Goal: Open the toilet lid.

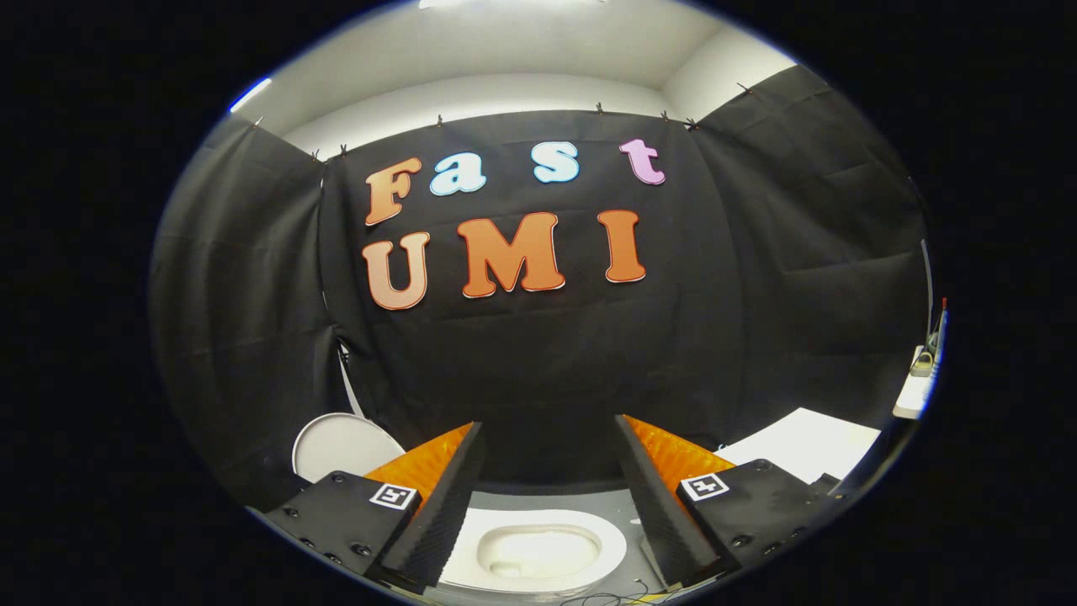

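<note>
Hand-held gripper (547, 471) released, fingers spread wide, holding nothing, lower centre of frame. Toilet (538, 551) sits below and between the fingers at bottom centre, bowl showing, seat ring white. Lid (341, 446) is the white round disc at lower left, beyond the left finger, against the black cloth wall (547, 353).

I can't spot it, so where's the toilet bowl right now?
In the gripper view, the toilet bowl lies low between the open gripper's fingers, below the black cloth wall.

Gripper (547, 471) fingers spread wide, nothing between them; toilet bowl (538, 551) open below; raised lid (341, 446) beyond left finger.
</note>
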Tool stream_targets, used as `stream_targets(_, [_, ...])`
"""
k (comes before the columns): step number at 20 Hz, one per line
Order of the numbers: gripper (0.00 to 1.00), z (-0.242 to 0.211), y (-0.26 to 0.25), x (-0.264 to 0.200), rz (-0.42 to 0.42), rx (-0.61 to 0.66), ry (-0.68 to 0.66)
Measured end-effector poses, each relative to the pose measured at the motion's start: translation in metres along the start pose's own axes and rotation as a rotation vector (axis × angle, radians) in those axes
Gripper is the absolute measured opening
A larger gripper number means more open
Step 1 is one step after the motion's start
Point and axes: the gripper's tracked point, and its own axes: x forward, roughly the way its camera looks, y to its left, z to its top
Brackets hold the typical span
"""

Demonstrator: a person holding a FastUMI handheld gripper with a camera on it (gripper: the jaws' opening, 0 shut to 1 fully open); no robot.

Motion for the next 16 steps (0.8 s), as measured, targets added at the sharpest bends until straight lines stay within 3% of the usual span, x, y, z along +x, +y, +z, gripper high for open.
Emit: stream_targets(16, [0.98,-0.0023,-0.0008,0.0027,0.001,0.0,-0.004])
